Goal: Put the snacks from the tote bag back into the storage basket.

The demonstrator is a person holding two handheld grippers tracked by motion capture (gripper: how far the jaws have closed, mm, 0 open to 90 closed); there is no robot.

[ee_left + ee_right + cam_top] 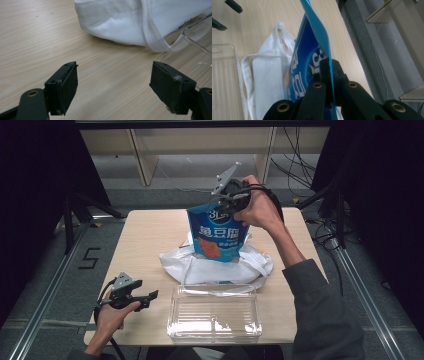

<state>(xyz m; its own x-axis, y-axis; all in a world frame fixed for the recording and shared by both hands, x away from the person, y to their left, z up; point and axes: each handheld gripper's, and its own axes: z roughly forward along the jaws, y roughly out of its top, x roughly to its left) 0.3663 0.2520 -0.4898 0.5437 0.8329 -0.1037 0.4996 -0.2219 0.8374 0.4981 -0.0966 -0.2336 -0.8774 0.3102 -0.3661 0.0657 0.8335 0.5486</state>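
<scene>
Your right gripper [229, 199] pinches only the top edge of the blue snack bag [216, 234], hanging just above the white cloth bag [212, 265], so it could slip free; your left gripper [150, 296] sits open and empty.

snack bag [218, 236] glossy plastic | tote bag [210, 266] matt cloth | table [145, 240] smooth wood
</scene>
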